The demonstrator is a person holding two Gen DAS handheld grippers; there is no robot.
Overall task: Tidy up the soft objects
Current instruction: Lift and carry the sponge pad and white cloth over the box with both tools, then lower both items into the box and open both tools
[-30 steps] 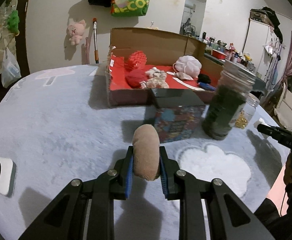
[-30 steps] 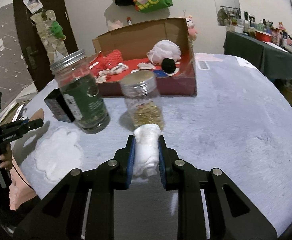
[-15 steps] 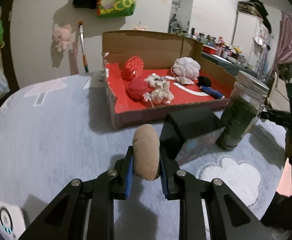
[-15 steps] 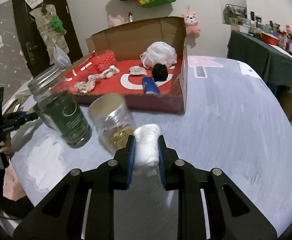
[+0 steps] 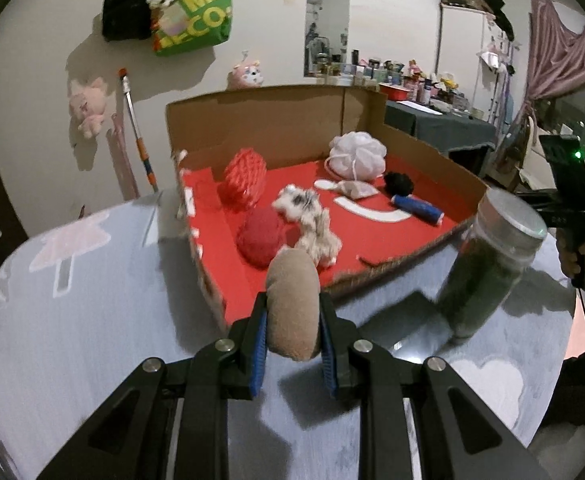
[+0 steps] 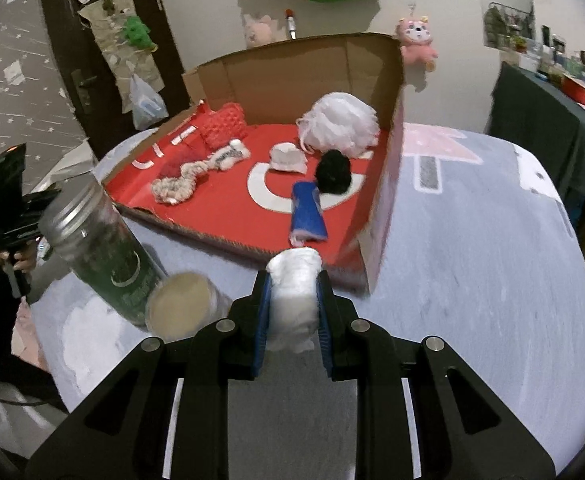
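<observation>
Tan plush piece (image 5: 292, 304) clamped in left gripper (image 5: 293, 330); white fluffy piece (image 6: 295, 300) clamped in right gripper (image 6: 293, 312); both at the near edge of the red-lined cardboard box (image 5: 268, 120).

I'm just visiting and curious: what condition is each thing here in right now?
Left gripper: shut on tan plush piece.
Right gripper: shut on white plush piece.
Cardboard box: open, soft items inside.
Green jar: lid on.
Small jar: lid on.
</observation>
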